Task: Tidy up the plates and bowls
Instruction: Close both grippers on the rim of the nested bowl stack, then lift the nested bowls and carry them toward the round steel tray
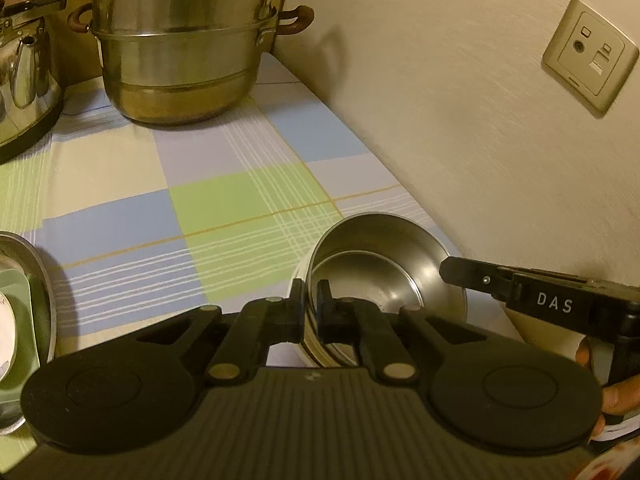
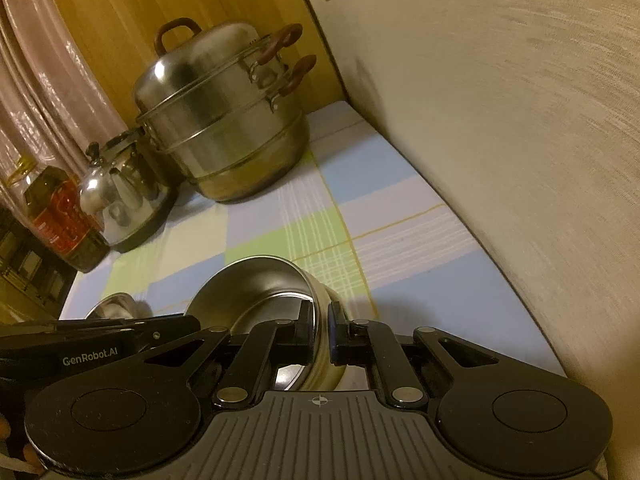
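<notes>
A steel bowl (image 1: 384, 264) with a white outer wall sits on the checked tablecloth (image 1: 224, 184), close to the wall. My left gripper (image 1: 310, 292) is shut on the bowl's near-left rim, one finger inside and one outside. My right gripper (image 1: 450, 270) comes in from the right, held by a person's hand (image 1: 616, 392), and its tip lies on the opposite rim. In the right wrist view the right gripper (image 2: 320, 312) is shut on the rim of the same bowl (image 2: 256, 292), and the left gripper (image 2: 188, 326) lies at the left. Banded edges under the rim hint at nested bowls.
A tall steel steamer pot (image 1: 180, 48) and a kettle (image 1: 24, 68) stand at the back of the table. A steel dish (image 1: 40, 280) holding something green lies at the left edge. An oil bottle (image 2: 60, 216) stands beside the kettle. A wall (image 1: 480, 120) with a socket (image 1: 590, 54) borders the right.
</notes>
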Demonstrator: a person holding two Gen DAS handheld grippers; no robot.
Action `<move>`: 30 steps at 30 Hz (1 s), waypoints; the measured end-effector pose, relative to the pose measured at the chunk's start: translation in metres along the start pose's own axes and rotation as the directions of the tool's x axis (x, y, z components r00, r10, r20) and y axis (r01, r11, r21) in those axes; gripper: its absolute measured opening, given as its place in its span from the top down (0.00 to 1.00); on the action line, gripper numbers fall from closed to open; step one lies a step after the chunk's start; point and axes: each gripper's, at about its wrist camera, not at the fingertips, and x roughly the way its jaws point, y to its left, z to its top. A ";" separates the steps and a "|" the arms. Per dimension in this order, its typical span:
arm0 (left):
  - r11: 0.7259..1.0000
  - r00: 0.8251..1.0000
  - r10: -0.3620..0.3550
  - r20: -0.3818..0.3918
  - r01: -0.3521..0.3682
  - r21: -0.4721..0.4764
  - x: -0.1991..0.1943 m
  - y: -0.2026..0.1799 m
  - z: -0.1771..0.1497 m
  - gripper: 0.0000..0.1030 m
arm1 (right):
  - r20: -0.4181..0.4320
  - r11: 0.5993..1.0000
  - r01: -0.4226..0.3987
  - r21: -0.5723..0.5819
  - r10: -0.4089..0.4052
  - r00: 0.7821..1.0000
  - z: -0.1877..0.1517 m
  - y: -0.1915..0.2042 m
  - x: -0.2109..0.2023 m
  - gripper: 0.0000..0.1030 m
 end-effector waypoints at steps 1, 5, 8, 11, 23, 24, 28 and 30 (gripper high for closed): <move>1.000 1.000 0.002 -0.002 -0.002 -0.003 0.000 0.000 0.001 0.96 | -0.004 1.000 -0.002 0.000 0.002 1.000 0.001 0.000 0.000 0.93; 1.000 1.000 0.010 0.020 -0.010 -0.010 -0.006 0.001 0.002 0.94 | 0.005 1.000 -0.016 0.018 0.016 1.000 0.005 -0.001 -0.005 0.92; 1.000 1.000 0.013 0.006 -0.013 -0.014 -0.003 0.002 0.003 0.92 | -0.007 0.999 -0.013 0.031 0.014 1.000 0.007 -0.004 -0.002 0.92; 1.000 1.000 0.007 -0.013 -0.008 -0.020 0.002 0.003 0.003 0.92 | -0.036 0.998 -0.029 0.059 0.031 0.999 0.008 -0.008 0.004 0.91; 0.996 0.999 -0.024 -0.040 0.021 -0.086 0.008 0.009 0.007 0.91 | -0.103 0.993 0.016 0.121 -0.003 0.995 0.020 -0.007 0.012 0.91; 0.996 0.999 -0.021 -0.043 0.017 -0.082 0.008 0.008 0.006 0.92 | -0.107 0.993 0.019 0.117 -0.006 0.994 0.020 -0.006 0.013 0.91; 0.997 1.000 -0.004 -0.031 0.002 -0.072 0.008 0.007 0.004 0.96 | -0.109 0.995 0.038 0.091 -0.028 0.994 0.020 -0.003 0.013 0.94; 0.997 0.999 -0.009 -0.038 0.006 -0.083 0.009 0.009 0.006 0.96 | -0.110 0.996 0.044 0.080 -0.035 0.993 0.019 -0.001 0.013 0.94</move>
